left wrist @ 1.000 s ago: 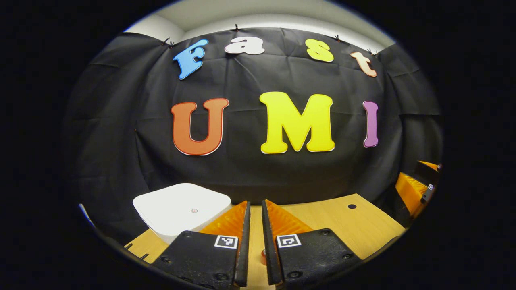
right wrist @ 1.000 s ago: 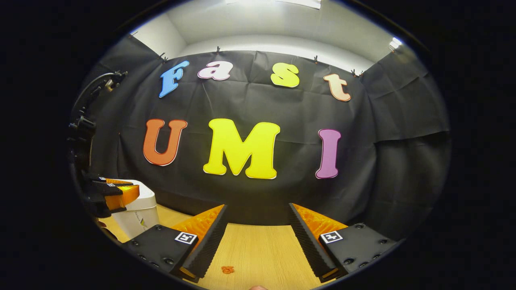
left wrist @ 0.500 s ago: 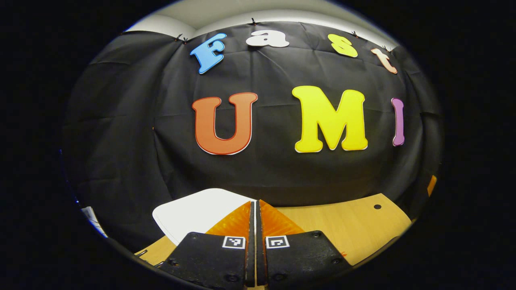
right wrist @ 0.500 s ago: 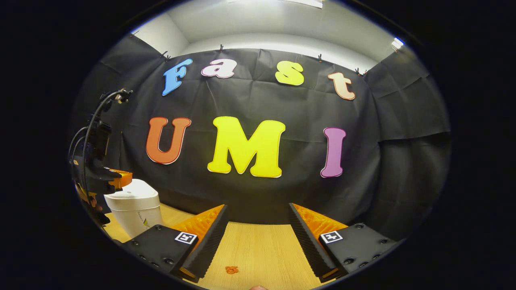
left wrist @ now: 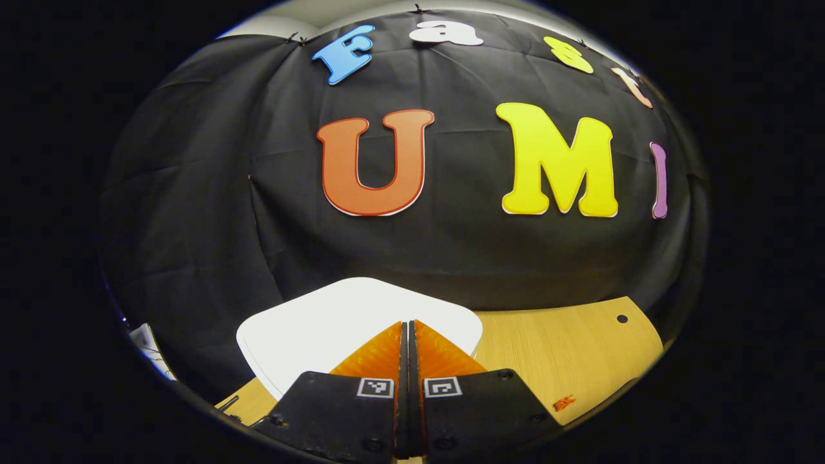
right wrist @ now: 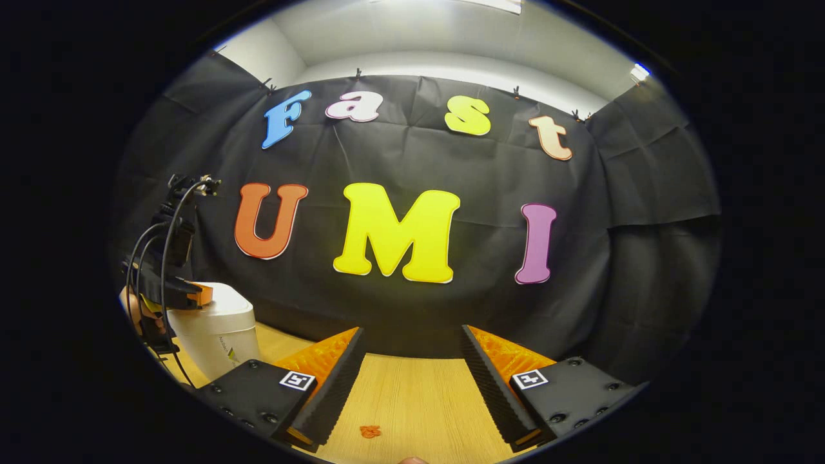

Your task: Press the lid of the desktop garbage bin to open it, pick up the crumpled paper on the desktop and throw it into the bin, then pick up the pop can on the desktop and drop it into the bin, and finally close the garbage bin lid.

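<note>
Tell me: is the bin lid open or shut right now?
Shut. The white lid lies flat on the bin, no gap showing in the right gripper view. The left gripper, fingers together, is over it.

Light wood-grain desktop [right wrist: 419, 399] spans the lower centre of the right gripper view and the lower right of the left gripper view. A white lidded bin [right wrist: 216, 332] stands on it at lower left. One small orange scrap [right wrist: 370, 432] lies at bottom centre. A dark round hole [left wrist: 622, 318] marks the right corner.
</note>
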The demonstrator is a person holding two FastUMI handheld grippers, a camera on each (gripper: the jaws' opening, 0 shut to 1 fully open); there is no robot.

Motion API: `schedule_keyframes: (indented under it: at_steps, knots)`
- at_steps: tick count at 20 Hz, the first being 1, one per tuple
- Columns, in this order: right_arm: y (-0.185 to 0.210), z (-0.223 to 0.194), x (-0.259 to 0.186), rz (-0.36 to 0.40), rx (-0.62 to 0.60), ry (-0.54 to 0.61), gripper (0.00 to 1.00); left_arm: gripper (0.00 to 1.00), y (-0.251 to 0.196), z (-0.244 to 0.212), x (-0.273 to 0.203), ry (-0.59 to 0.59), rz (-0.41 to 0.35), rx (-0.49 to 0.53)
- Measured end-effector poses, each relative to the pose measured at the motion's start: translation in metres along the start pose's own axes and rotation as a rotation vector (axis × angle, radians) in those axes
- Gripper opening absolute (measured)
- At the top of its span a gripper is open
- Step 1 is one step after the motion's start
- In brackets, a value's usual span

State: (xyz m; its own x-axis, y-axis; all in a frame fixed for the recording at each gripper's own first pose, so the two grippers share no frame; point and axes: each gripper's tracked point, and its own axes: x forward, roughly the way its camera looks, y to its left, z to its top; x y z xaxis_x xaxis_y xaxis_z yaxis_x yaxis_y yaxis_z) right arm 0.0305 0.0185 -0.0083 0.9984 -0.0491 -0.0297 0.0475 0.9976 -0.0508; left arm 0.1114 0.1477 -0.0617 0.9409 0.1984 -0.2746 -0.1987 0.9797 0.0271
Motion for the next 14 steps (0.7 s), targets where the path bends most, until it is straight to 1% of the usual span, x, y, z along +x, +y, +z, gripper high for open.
schedule_keyframes:
  at_steps: [2,3,9,14]
  knots:
    - [-0.001,-0.002,0.001,0.0,0.001,0.008,0.95,0.03,-0.001,0.003,0.0,-0.011,0.001,-0.002]
    - [-0.001,-0.002,0.001,0.0,0.0,0.011,0.94,0.03,-0.001,-0.004,-0.001,0.012,0.006,0.002]
    - [0.001,-0.001,0.0,0.003,0.021,0.0,0.94,0.04,0.0,-0.007,0.0,0.039,0.04,0.093]
    - [-0.001,0.006,-0.005,-0.001,0.034,-0.026,0.94,0.03,0.0,-0.001,-0.002,0.03,0.046,0.111]
